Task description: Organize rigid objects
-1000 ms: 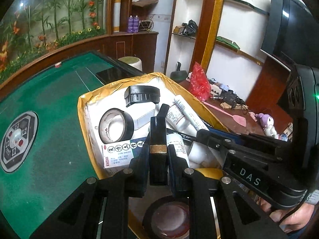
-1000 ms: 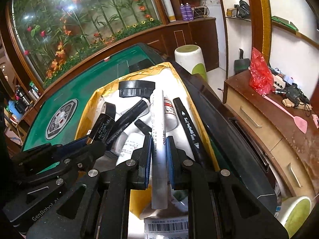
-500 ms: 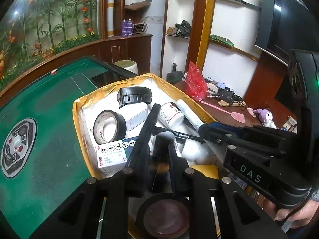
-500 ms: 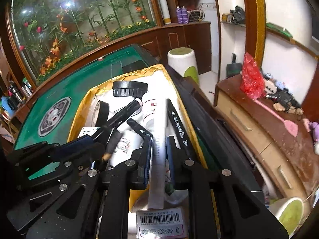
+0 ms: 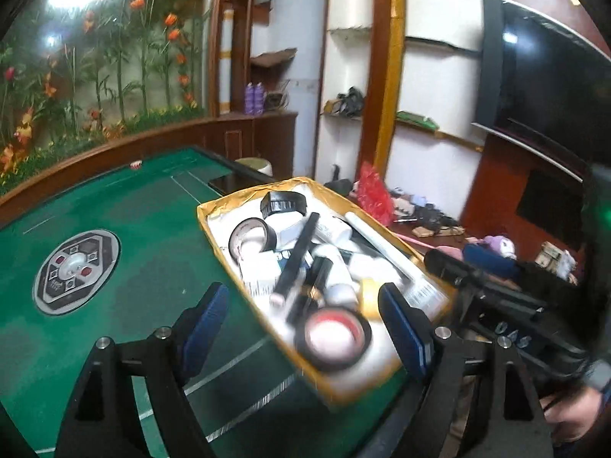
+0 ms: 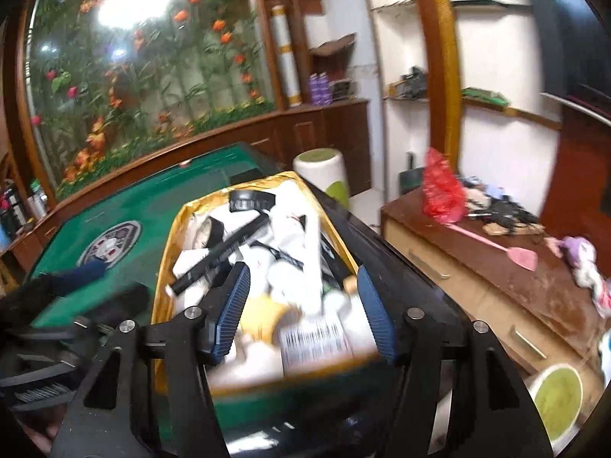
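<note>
Left claw (image 5: 301, 315): jaws wide apart, just opened, with nothing between the blue pads (image 5: 208, 311); it hangs above the near end of the box (image 5: 214, 229). Right claw (image 6: 303, 311): jaws moderately apart, also just opened, empty; its pads (image 6: 235, 307) frame the box's near end from above without touching the contents.

The yellow-rimmed box lies on the green surface (image 5: 114, 286), along the surface's right edge and reaching toward its far right corner. Inside, piled loosely: a black tape roll (image 5: 338, 337) with a pale core at the near end; a second black tape roll (image 5: 252, 234) against the left wall; a ribbed black cap (image 5: 284, 203) at the far end; a long black marker (image 5: 299, 252) lying diagonally across white bottles (image 5: 336, 271); a white tube (image 5: 382, 242) along the right wall. Much of the near contents are motion-blurred.

A round control panel (image 5: 76, 271) is set into the middle of the surface. Beyond the right edge stands a wooden cabinet (image 6: 488, 278) carrying a red bag (image 6: 441, 191) and a pink swatter (image 6: 508, 252).
</note>
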A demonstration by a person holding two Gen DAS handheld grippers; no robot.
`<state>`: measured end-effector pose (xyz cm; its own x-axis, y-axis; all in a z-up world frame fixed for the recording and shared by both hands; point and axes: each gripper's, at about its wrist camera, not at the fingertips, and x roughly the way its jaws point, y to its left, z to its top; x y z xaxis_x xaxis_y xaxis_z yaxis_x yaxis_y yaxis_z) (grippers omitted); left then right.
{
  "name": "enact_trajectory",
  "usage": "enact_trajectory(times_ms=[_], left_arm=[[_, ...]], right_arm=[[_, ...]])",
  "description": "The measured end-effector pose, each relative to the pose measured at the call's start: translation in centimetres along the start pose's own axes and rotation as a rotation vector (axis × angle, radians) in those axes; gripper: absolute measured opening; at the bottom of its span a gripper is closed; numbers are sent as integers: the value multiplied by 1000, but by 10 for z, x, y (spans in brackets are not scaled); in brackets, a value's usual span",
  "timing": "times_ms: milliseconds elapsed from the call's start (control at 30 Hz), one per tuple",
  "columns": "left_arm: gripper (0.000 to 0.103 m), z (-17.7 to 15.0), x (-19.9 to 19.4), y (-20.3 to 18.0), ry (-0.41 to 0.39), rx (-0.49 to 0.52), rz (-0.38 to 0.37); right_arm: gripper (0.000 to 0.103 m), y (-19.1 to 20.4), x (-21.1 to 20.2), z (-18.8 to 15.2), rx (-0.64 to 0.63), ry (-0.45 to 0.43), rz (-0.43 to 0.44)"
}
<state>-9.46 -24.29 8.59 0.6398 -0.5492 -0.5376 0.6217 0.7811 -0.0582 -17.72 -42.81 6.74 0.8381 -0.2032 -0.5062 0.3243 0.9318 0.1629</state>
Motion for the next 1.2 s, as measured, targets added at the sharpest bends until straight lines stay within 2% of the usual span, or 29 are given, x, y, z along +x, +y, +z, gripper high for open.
enact_trajectory(times_ms=[133, 233, 367, 433, 500, 600, 667, 800, 933, 1033, 1200], left_arm=[[88, -27, -25, 0, 24, 29, 25], [88, -45, -43, -9, 17, 107, 47], [92, -57, -57, -15, 57, 151, 88], [92, -60, -64, -13, 54, 152, 114], [92, -61, -73, -11, 30, 149, 134], [92, -63, -80, -12, -22, 184, 221], [92, -63, -78, -10, -37, 178, 253], [92, -60, -53, 7, 58, 116, 236], [92, -59, -41, 19, 74, 67, 248], [92, -57, -30, 21, 94, 69, 245], [92, -53, -16, 16, 127, 93, 231]], right_arm=[[60, 14, -31, -40, 5, -56, -7], [61, 37, -41, -58, -91, -58, 2], [61, 49, -50, -64, -103, -75, 29], [66, 51, -50, -64, -98, -71, 28], [67, 51, -49, -65, -91, -68, 19], [67, 53, -47, -66, -90, -47, 20], [67, 56, -45, -68, -103, -38, 9], [67, 58, -40, -68, -117, -35, 11], [67, 54, -26, -69, -120, 3, 1], [67, 51, -16, -68, -118, 25, -17], [67, 45, -13, -61, -110, -14, -44]])
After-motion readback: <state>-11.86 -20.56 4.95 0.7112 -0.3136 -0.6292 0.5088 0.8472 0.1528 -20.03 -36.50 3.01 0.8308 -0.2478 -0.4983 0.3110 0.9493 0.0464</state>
